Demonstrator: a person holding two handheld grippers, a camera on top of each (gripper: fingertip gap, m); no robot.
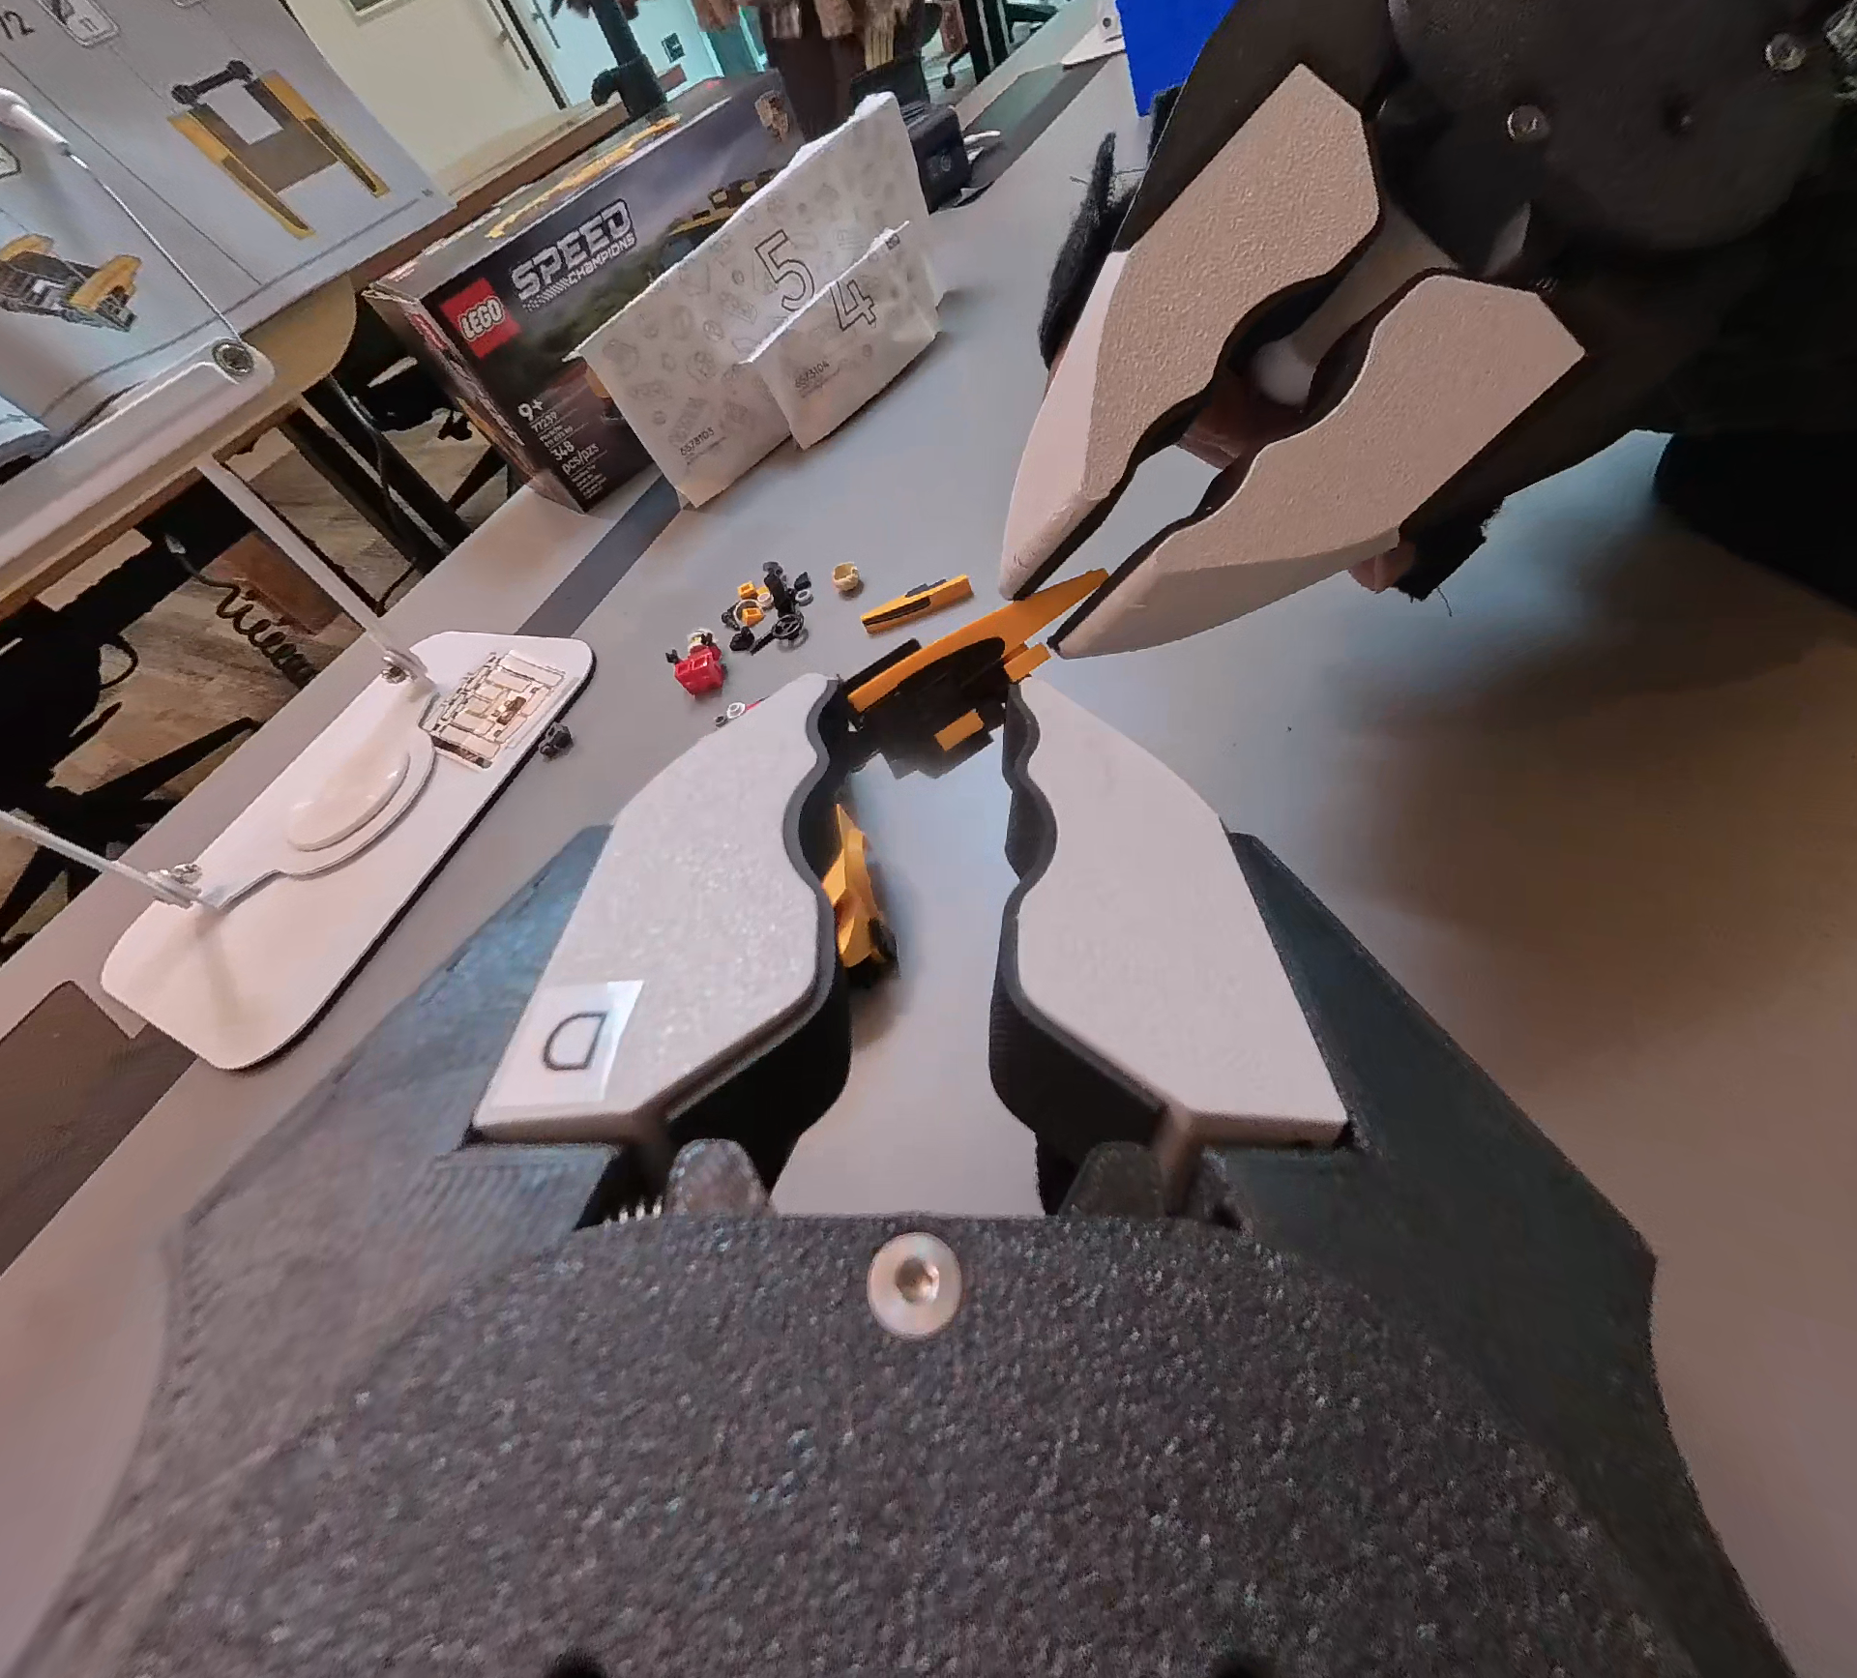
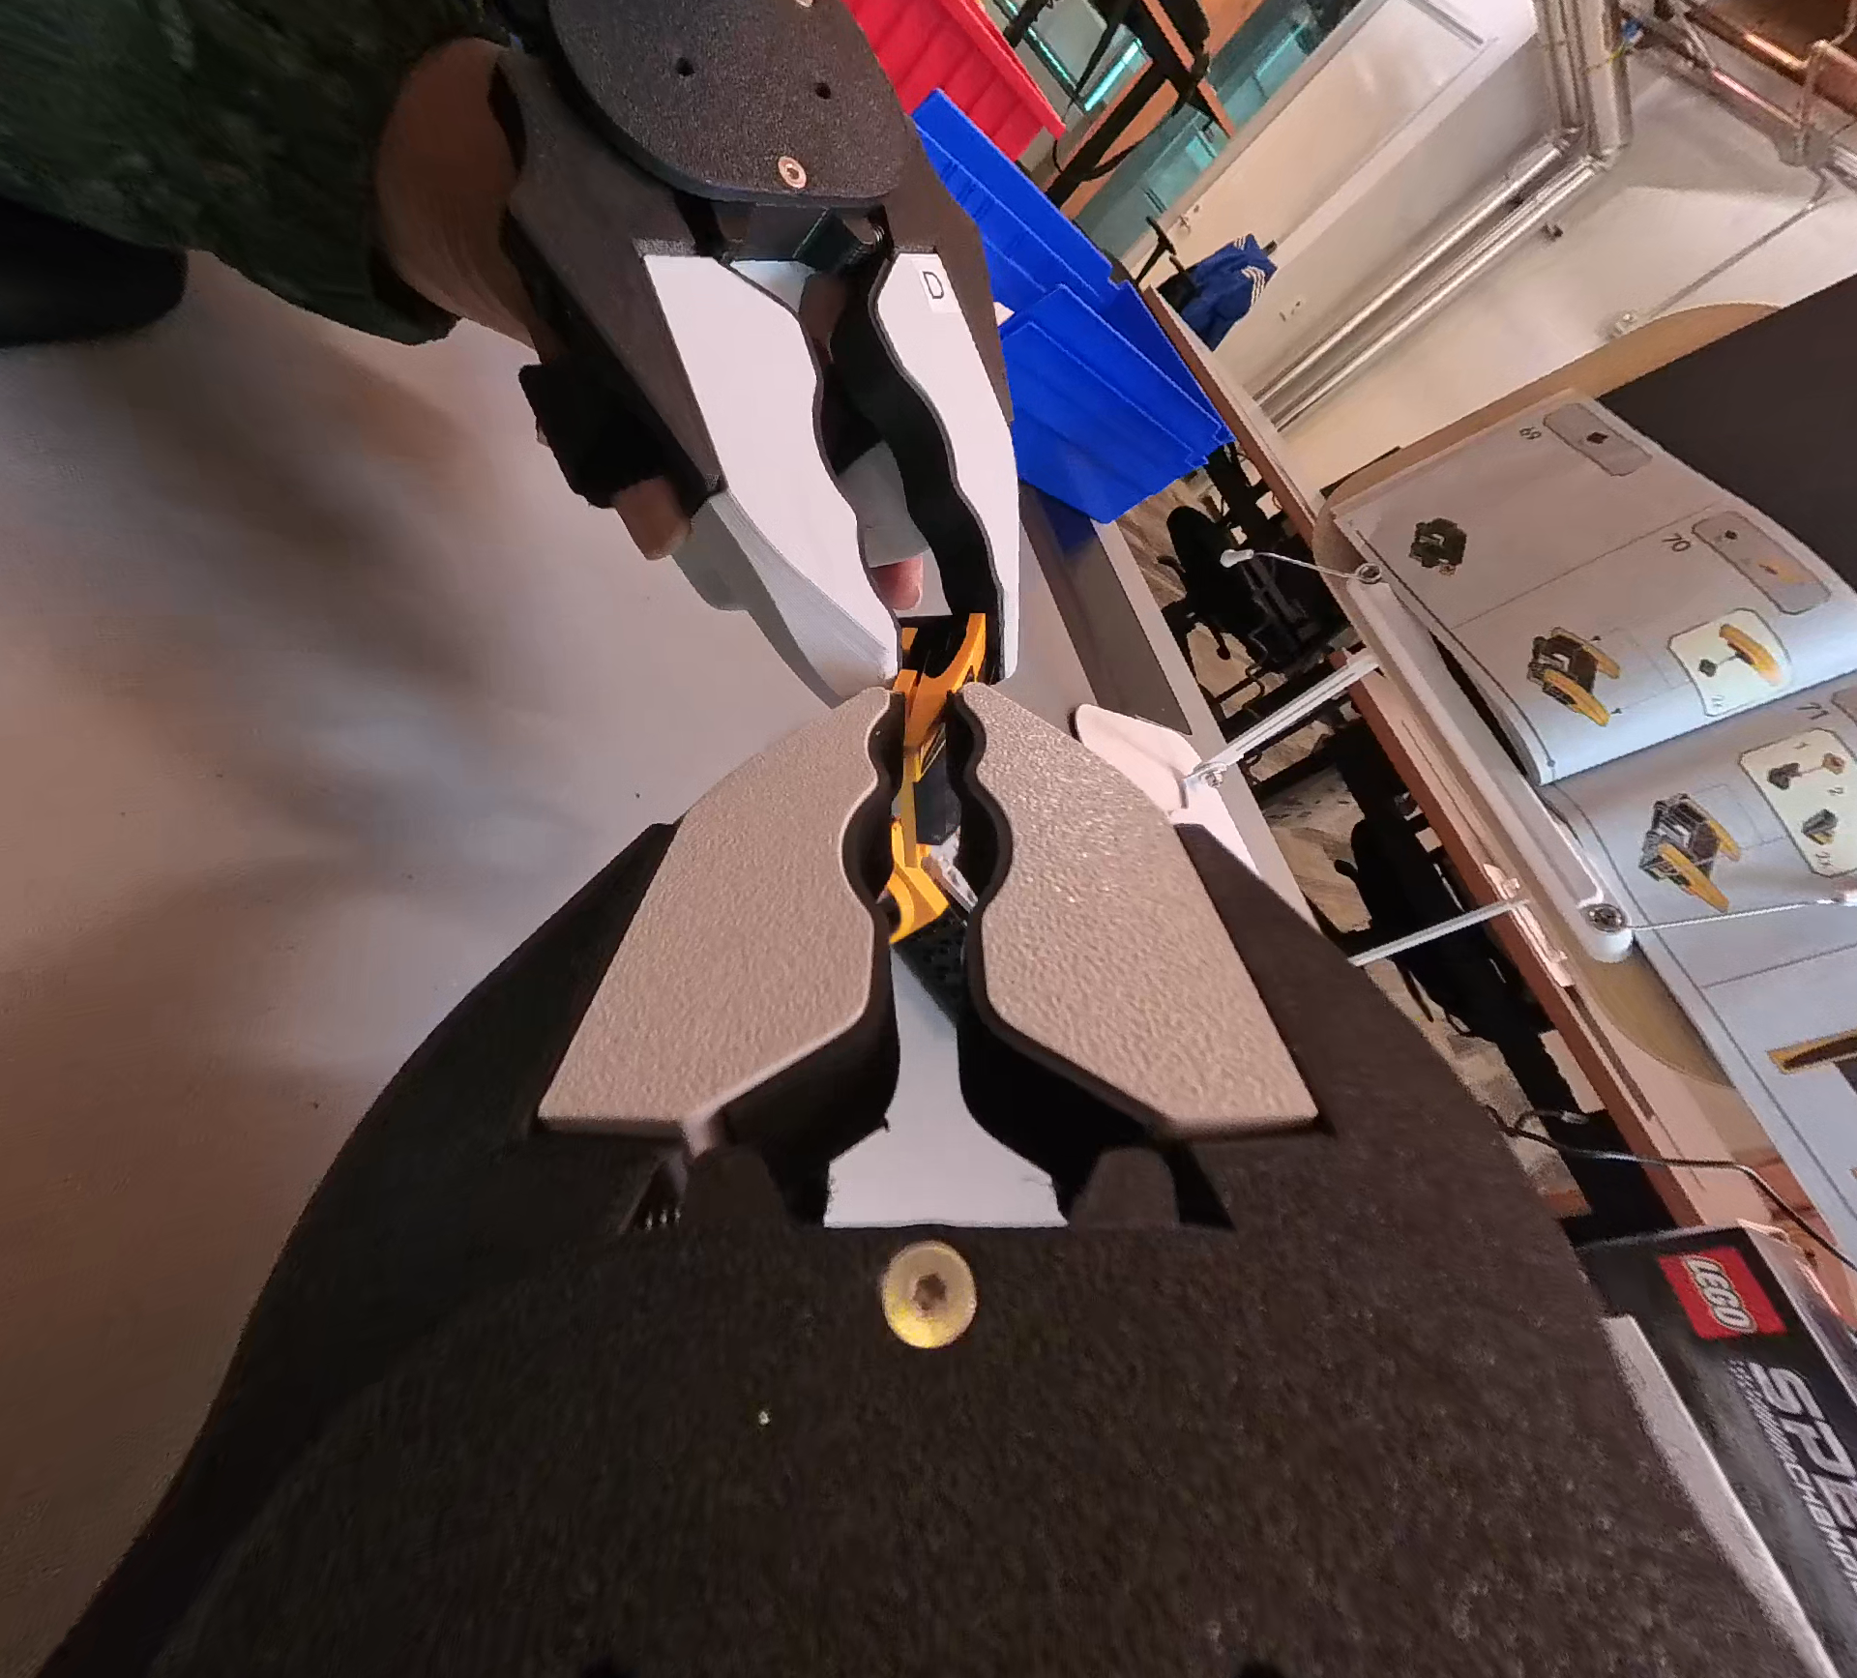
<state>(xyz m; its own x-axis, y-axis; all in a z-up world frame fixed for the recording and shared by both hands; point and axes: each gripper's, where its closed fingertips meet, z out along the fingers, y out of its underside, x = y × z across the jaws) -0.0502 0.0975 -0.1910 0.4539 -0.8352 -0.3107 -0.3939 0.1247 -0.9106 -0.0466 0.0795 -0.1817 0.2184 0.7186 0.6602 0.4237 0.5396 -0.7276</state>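
Both tongs clamp one yellow-and-black brick-built plastic assembly (image 1: 940,675) above the grey tabletop (image 1: 1306,826): left tongs (image 1: 924,705) hold its black body, right tongs (image 2: 922,710) narrowly pinch its yellow tip.

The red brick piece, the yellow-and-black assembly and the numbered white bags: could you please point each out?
red brick piece (image 1: 698,673), left wrist view, its front face
yellow-and-black assembly (image 1: 945,675), left wrist view, its black middle
numbered white bags (image 1: 764,323), left wrist view, larger bag's front
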